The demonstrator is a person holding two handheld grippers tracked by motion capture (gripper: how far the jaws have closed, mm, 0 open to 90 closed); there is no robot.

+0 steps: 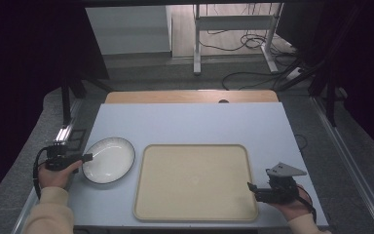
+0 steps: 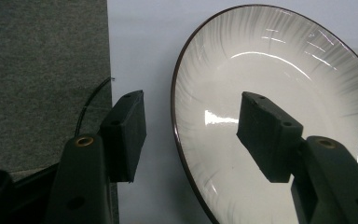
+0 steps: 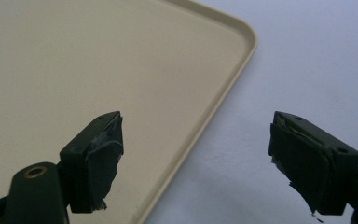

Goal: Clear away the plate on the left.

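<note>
Progress nil, judging by layout: white dark-rimmed ceramic plate [image 1: 108,160] beside empty beige plastic tray [image 1: 195,181], near desk [image 1: 185,124] left edge. Left gripper [image 2: 191,135] fingers wide, astride plate rim; right gripper [image 3: 196,161] fingers wide, astride tray edge.

The table [image 1: 185,124] is showing a pale blue-grey top, with a strip of light wood colour [image 1: 190,96] at its far edge. The tray [image 1: 195,181] is looking plain beige — no pattern on it. The plate [image 1: 108,160] is appearing white with a thin dark rim, and fine grey streaks are running from the rim toward the middle. The left gripper [image 2: 191,135] and the right gripper [image 3: 196,158] are both showing black jaws with small brass-coloured rings — the right gripper is carrying a grey plate on top. The sleeves [image 1: 51,212] are looking cream. The floor [image 1: 39,126] is showing dark grey.
</note>
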